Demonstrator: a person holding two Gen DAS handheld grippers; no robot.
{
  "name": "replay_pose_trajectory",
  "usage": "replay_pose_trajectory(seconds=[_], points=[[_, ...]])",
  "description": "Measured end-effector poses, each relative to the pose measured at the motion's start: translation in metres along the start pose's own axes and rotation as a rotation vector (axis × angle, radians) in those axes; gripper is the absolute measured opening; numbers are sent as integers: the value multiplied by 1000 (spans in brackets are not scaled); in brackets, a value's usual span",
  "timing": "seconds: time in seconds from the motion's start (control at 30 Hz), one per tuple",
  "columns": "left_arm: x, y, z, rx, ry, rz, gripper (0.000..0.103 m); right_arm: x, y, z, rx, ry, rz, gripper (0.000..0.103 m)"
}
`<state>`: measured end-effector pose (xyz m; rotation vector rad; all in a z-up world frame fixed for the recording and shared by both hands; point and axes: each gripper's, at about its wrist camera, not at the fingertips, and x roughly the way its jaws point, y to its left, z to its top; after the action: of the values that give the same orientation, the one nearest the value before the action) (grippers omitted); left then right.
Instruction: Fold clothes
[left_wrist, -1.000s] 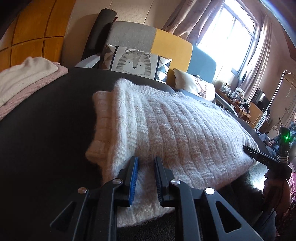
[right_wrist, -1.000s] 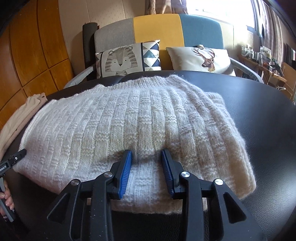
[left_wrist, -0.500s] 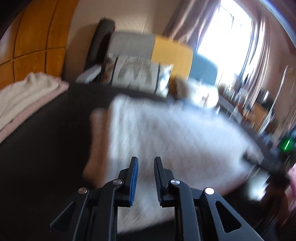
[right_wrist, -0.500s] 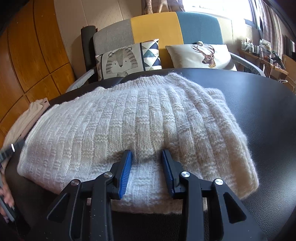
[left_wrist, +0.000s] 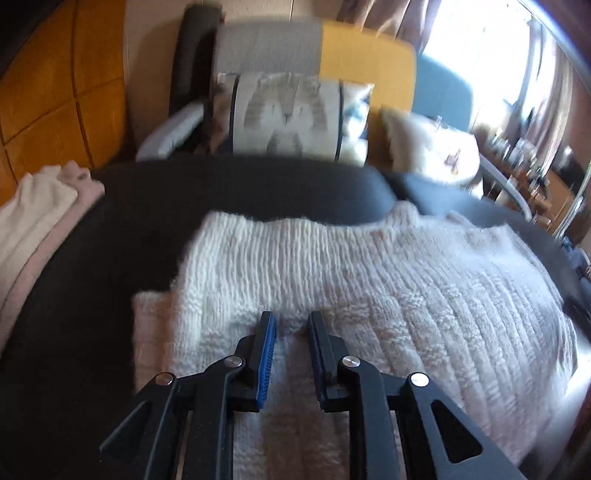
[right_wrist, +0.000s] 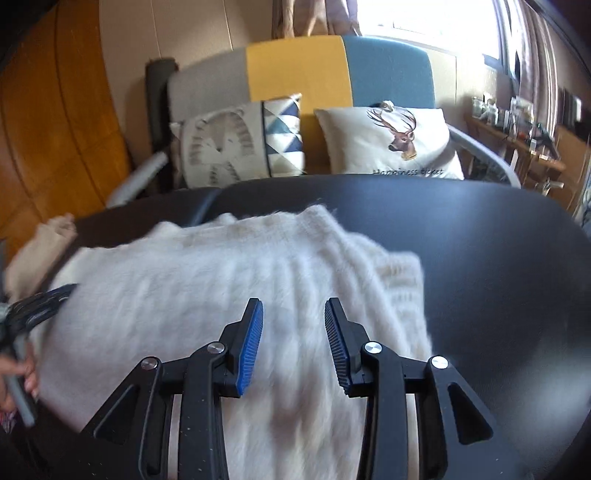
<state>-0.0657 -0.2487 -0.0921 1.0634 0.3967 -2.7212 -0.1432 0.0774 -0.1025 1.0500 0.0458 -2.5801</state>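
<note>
A folded white knit sweater (left_wrist: 369, 288) lies on the black table (left_wrist: 92, 295); it also shows in the right wrist view (right_wrist: 207, 280). My left gripper (left_wrist: 291, 317) is over the sweater's near left part, jaws a narrow gap apart with sweater fabric showing between the pads. My right gripper (right_wrist: 293, 308) is open over the sweater's near right part, above the knit. The left gripper (right_wrist: 40, 302) shows at the left edge of the right wrist view, blurred.
A stack of folded white and pink clothes (left_wrist: 37, 229) lies at the table's left edge. Behind the table stands a grey, yellow and blue sofa (right_wrist: 332, 77) with a tiger cushion (left_wrist: 288, 110) and a deer cushion (right_wrist: 391, 136). Wooden wall panels are on the left.
Both grippers have swung and moved over the sweater, with motion blur. The right jaws have opened wider. The sweater looks shifted on the table.
</note>
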Motion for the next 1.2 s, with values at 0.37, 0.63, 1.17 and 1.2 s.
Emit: replay_pose_trajectory(seconds=[0.37,0.63,1.17,1.2], points=[[16,11,-5,-28,17,-28,20,66,-28,24,26,95,-2,35],[17,17,-4,-38,25,-59,20,64,-34,17,38,80,-37,35],[-16,22,-12,-31,114,-121,20,-6,-27,-10,160,-4,78,35],[-16,22,-5,-58,107,-129,20,-2,-22,-4,140,4,79,35]])
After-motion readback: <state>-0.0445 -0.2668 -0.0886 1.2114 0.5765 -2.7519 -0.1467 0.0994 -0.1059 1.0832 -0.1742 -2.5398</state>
